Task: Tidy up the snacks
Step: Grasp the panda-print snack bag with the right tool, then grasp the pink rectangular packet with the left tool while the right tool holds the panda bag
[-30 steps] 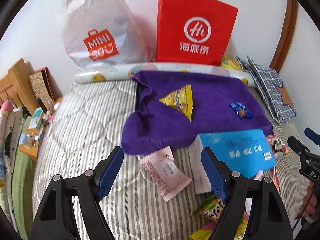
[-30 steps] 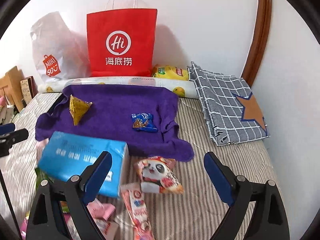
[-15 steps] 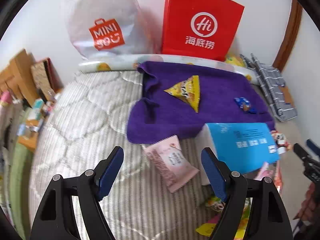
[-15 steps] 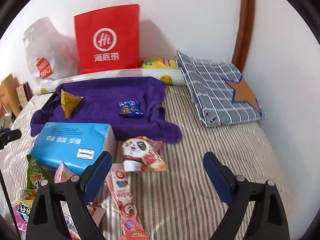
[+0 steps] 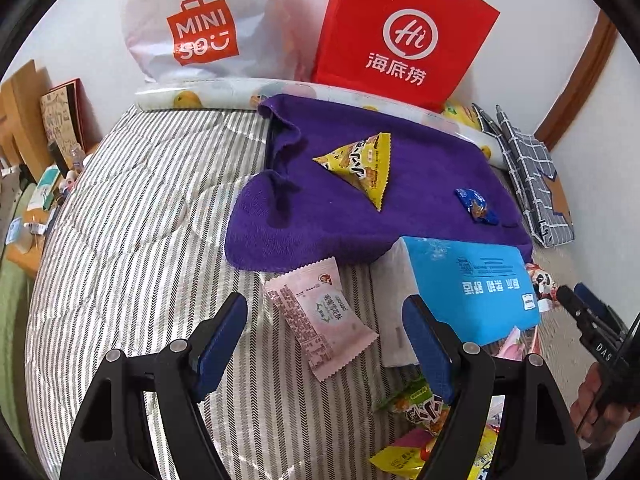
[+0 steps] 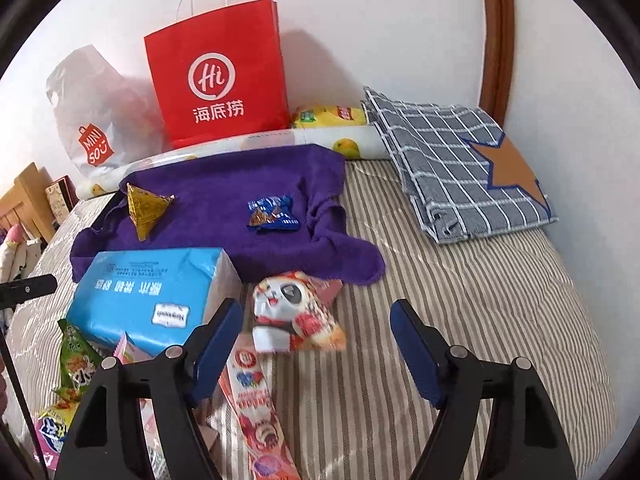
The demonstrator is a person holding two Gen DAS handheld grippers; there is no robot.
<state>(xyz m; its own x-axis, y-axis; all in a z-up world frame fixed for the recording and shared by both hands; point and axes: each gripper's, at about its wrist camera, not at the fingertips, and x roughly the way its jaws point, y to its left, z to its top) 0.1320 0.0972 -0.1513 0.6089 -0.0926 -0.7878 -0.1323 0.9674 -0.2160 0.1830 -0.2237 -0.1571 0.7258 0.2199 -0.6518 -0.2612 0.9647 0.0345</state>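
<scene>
On the striped bed lies a purple towel (image 5: 360, 196) bearing a yellow triangular snack (image 5: 360, 166) and a small blue packet (image 5: 476, 205). A pink snack packet (image 5: 320, 314) lies flat just ahead of my left gripper (image 5: 326, 338), which is open and holds nothing. My right gripper (image 6: 316, 338) hovers just behind a panda snack bag (image 6: 294, 312); its jaws are closing and no pad presses on anything. A long pink strip packet (image 6: 256, 404) lies near its left finger. The blue tissue pack (image 6: 152, 300) sits left of the panda bag.
A red paper bag (image 6: 218, 76) and a white plastic bag (image 5: 200, 28) stand against the wall behind a printed roll (image 5: 192, 98). A folded checked cloth (image 6: 460, 168) lies at the right. Several loose snacks (image 6: 76, 364) are piled beside the tissue pack. A bedside shelf (image 5: 36, 184) is at the left.
The right gripper moved forward and down toward the panda bag and its jaws narrowed. The left gripper's view tilted a little; its jaws stayed as wide.
</scene>
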